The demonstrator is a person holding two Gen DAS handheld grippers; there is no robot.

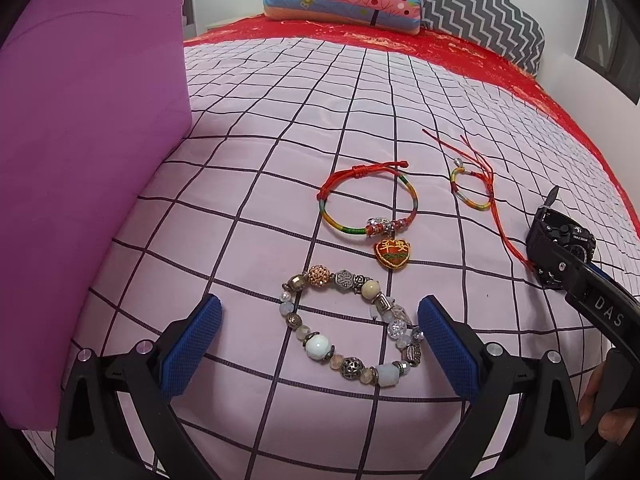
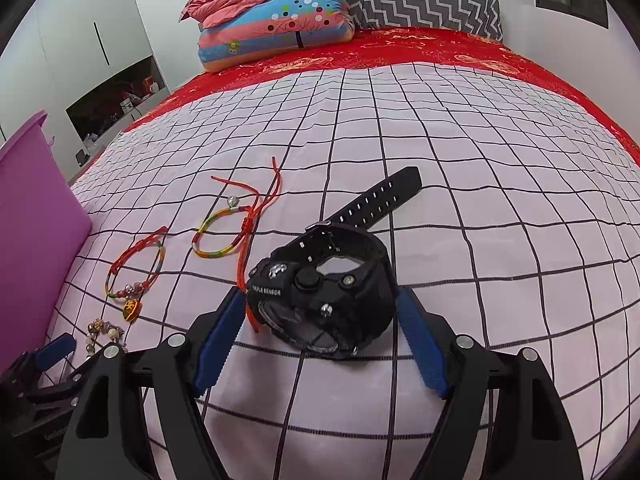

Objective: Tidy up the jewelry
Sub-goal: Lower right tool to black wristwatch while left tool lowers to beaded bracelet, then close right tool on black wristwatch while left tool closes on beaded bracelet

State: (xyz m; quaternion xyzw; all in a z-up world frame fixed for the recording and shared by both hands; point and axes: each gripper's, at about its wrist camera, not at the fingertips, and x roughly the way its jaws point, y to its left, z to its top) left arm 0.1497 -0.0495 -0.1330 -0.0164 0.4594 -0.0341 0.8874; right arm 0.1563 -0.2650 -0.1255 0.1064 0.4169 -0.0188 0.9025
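1. Jewelry laid out on bed w/ pink grid-check sheet (image 1: 280, 152): 4 pcs total — 1 beaded stretch bracelet of mixed metal, glass and stone beads (image 1: 352, 330), 2 woven cord bracelets, 1 black chunky plastic sport watch (image 2: 324, 300).
2. Cord bracelets: larger red/rainbow one w/ embroidered heart charm (image 1: 368, 204); smaller rainbow one w/ long loose red cord tails (image 1: 472, 188).
3. Left gripper (image 1: 320, 340) fingers spread, beaded bracelet between them, pads not pressing.
4. Right gripper (image 2: 322, 340) fingers wide either side of watch case; appear apart from it, nothing clamped. One red tail runs to the left finger.
5. Handling, est.: beads floppy, roll, glass may chip; pinch across the strand. Watch stiff, heaviest; grip case sides. Cords light, limp, tails snag.
6. 1 purple plastic bin (image 1: 92, 120) at left, likely destination.
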